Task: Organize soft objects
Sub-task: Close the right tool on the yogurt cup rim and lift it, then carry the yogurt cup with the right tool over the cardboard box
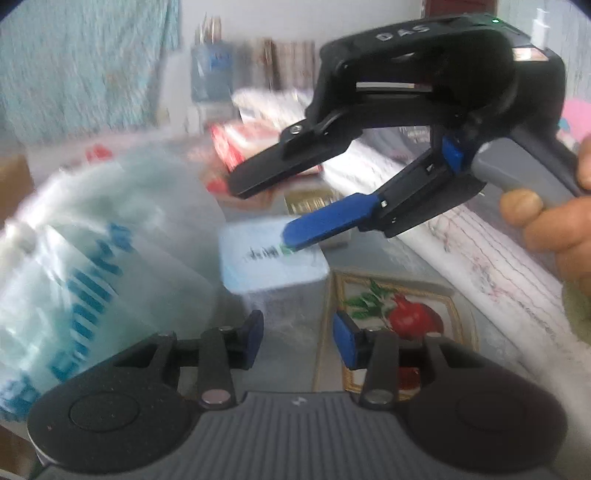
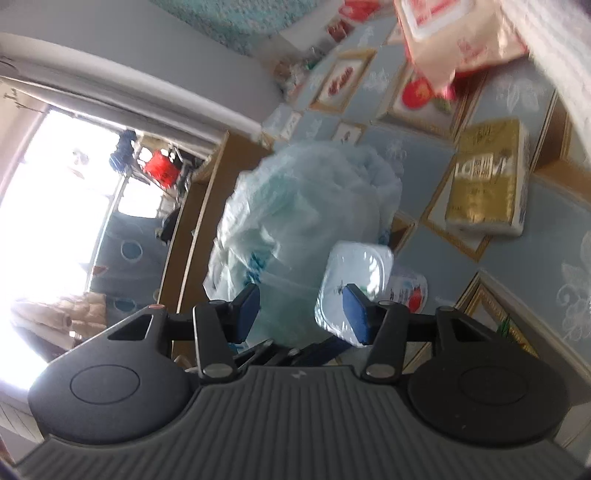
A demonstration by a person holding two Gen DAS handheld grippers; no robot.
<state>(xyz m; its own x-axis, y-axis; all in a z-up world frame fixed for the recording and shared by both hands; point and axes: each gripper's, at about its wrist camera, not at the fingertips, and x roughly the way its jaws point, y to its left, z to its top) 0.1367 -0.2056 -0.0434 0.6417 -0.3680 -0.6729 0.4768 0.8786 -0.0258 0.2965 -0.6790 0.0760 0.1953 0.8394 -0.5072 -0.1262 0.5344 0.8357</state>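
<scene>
A translucent plastic bag (image 1: 92, 240) with blue print fills the left of the left wrist view; in the right wrist view the bag (image 2: 314, 192) bulges at centre. A light blue tissue pack (image 1: 269, 262) lies beside it. My left gripper (image 1: 299, 341) is open above the tablecloth, its pads bare. My right gripper (image 1: 264, 210) reaches in from the upper right, open, its blue finger over that pack. In the right wrist view my right gripper (image 2: 301, 314) has only the bag behind its gap, and the tissue pack (image 2: 354, 273) sits just beyond its right finger.
A gold tissue pack (image 2: 487, 181) and a red-and-white pack (image 2: 458, 33) lie farther off on the light blue patterned tablecloth (image 2: 517, 295). A small pack with red print (image 2: 408, 290) lies by the blue one. A white quilted roll (image 1: 480, 258) runs along the right. A hand (image 1: 554, 221) holds the right gripper.
</scene>
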